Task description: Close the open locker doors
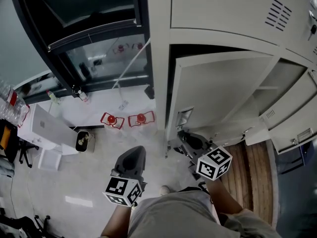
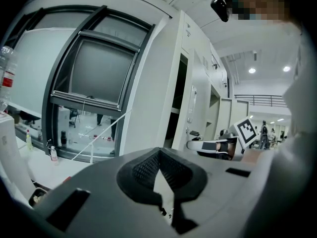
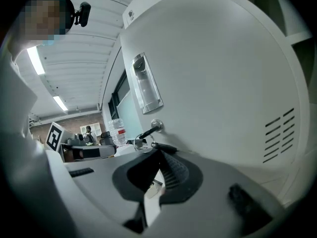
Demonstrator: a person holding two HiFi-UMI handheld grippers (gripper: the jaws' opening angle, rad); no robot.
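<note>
In front of the grey lockers point(image 1: 223, 14), facing an open locker door point(image 1: 223, 88) swung well out from its compartment. Just beside that door's lower edge, the right tongs point(image 1: 190, 139), marker cube turned up toward the head camera. In the right gripper view, jaws together with nothing clamped between them. Tips just below a key point(image 3: 148, 131) stuck in the lock under the recessed handle point(image 3: 146, 83); impossible to tell whether touching the key or only near it. Further along the same panel, vent slots point(image 3: 280, 135). To the right in the head view, a second open door point(image 1: 292, 130), set lower and also hanging out from the bank. At the left, the left tongs point(image 1: 132, 157), held over the pale floor point(image 1: 74, 182), well apart from either door. In the left gripper view, jaws likewise together and empty, pointing toward a dark-framed window point(image 2: 94, 73) beside the lockers.
</note>
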